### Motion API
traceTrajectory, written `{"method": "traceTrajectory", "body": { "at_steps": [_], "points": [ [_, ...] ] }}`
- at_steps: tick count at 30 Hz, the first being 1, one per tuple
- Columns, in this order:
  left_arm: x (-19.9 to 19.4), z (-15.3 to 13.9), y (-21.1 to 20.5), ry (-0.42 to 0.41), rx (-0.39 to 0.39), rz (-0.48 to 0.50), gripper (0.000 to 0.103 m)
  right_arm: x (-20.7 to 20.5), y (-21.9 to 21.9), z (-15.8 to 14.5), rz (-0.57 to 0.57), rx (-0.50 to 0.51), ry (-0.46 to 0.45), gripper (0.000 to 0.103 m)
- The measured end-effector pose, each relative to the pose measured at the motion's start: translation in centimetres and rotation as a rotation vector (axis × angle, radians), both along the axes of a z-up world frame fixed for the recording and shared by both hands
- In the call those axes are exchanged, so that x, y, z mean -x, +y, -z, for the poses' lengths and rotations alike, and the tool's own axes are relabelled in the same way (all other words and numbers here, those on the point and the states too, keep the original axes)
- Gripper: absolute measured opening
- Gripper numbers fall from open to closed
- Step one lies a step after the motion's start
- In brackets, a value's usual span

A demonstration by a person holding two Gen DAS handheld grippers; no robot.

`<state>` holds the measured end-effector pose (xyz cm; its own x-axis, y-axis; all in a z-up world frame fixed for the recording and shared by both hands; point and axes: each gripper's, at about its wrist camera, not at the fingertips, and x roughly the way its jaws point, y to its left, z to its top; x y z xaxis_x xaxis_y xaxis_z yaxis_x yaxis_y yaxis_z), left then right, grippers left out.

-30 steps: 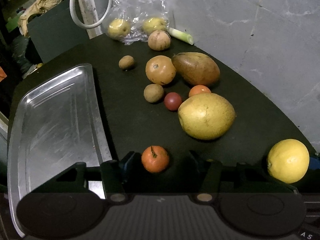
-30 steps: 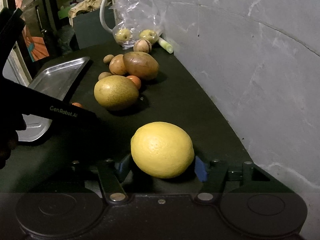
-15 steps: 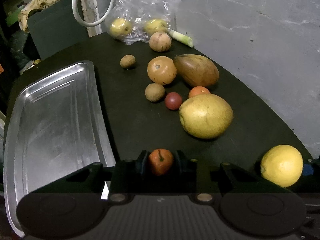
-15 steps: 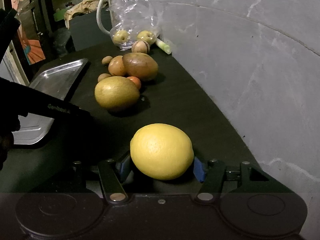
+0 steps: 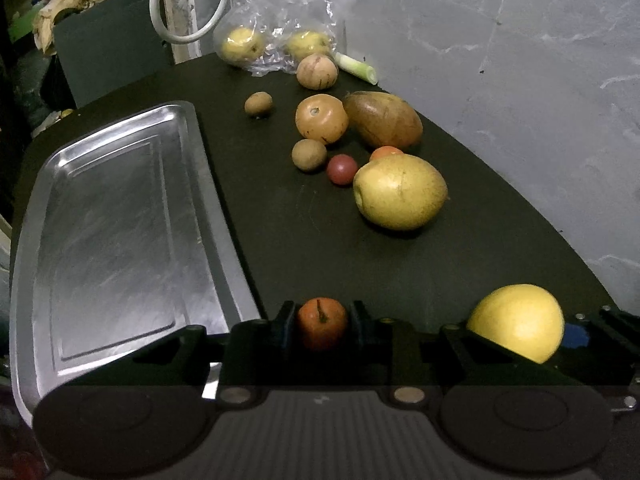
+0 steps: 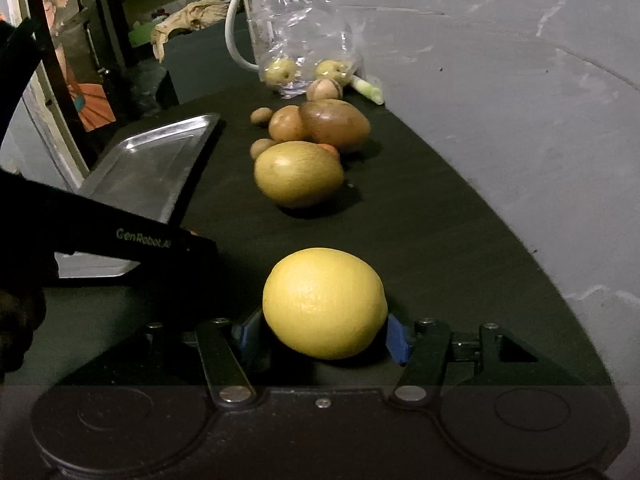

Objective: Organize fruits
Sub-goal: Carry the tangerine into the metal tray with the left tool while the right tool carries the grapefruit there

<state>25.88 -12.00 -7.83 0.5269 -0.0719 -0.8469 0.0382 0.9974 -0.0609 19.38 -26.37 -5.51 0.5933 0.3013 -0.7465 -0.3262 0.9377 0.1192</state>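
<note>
Change since one second ago: left claw [image 5: 322,322], then spread wide around the small orange fruit [image 5: 322,323], is now clamped on it, a finger touching each side. Right claw [image 6: 325,334], then loosely flanking the yellow citrus [image 6: 325,303], now has both blue pads [image 6: 397,338] against it; clamped.

Pose: left claw low over the dark surface [image 5: 304,236], just beside the near right corner of the steel tray [image 5: 112,232], pointing toward the far fruit group. Right claw low at the near right end of the surface, close to the grey wall [image 6: 520,100], the left tool's black body crossing its left field.

Count:
- Tray: 1, nothing in it.
- Held fruit: 2 (one per claw).
- Large yellow-green fruit [image 5: 400,192]: 1.
- Large brown oval fruit [image 5: 384,120]: 1.
- Round orange-tan fruit [image 5: 321,118]: 1, touching the brown oval.
- Small brown fruits: 2 [image 5: 309,155], [image 5: 258,104].
- Small red fruit [image 5: 341,169]: 1.
- Small orange fruit partly hidden behind the yellow-green one [image 5: 386,151]: 1.
- Pale striped round fruit [image 5: 317,71]: 1.
- Clear plastic bag [image 5: 276,20]: 1, holding 2 yellow fruits.
</note>
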Motion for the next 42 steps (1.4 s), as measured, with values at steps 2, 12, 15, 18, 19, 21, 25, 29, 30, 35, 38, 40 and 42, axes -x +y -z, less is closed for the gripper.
{"method": "traceTrajectory", "body": {
  "at_steps": [2, 12, 15, 18, 19, 21, 25, 29, 30, 35, 38, 40, 42],
  "points": [
    [0.3, -0.3, 0.3, -0.007, 0.013, -0.006, 0.030, 0.2, 0.4, -0.1, -0.006, -0.008, -0.002, 0.062],
    [1.3, -2.2, 3.9, -0.052, 0.054, -0.084, 0.030, 0.5, 3.1, -0.9, -0.049, -0.064, -0.017, 0.062],
    [1.4, -2.9, 5.6, -0.069, 0.066, -0.126, 0.030, 0.2, 4.1, -1.3, -0.068, -0.084, -0.020, 0.062],
    [1.4, -3.4, 7.5, -0.091, 0.074, -0.172, 0.030, -0.3, 5.1, -1.5, -0.089, -0.097, -0.010, 0.062],
    [1.3, -3.5, 8.2, -0.098, 0.076, -0.190, 0.031, -0.5, 5.5, -1.5, -0.092, -0.107, 0.002, 0.062],
    [1.2, -3.7, 9.6, -0.105, 0.077, -0.227, 0.030, -1.0, 6.2, -1.4, -0.097, -0.122, 0.018, 0.062],
    [1.3, -3.7, 12.2, -0.110, 0.080, -0.292, 0.031, -1.6, 7.5, -1.6, -0.109, -0.141, 0.022, 0.062],
    [1.3, -3.3, 14.4, -0.106, 0.086, -0.340, 0.031, -2.2, 8.9, -1.9, -0.123, -0.152, 0.019, 0.062],
    [1.4, -3.2, 14.8, -0.105, 0.086, -0.347, 0.031, -2.3, 9.3, -2.0, -0.131, -0.152, 0.016, 0.062],
    [1.6, -2.4, 16.7, -0.090, 0.093, -0.378, 0.031, -3.0, 11.6, -2.1, -0.168, -0.158, 0.016, 0.062],
    [1.5, -2.0, 17.8, -0.088, 0.098, -0.396, 0.031, -3.8, 13.2, -2.0, -0.192, -0.164, 0.027, 0.062],
    [1.2, -1.8, 18.6, -0.088, 0.102, -0.409, 0.031, -4.4, 14.2, -1.9, -0.205, -0.166, 0.032, 0.062],
    [0.9, -1.5, 19.4, -0.088, 0.108, -0.422, 0.031, -5.0, 15.3, -1.8, -0.217, -0.165, 0.029, 0.062]
  ]
}}
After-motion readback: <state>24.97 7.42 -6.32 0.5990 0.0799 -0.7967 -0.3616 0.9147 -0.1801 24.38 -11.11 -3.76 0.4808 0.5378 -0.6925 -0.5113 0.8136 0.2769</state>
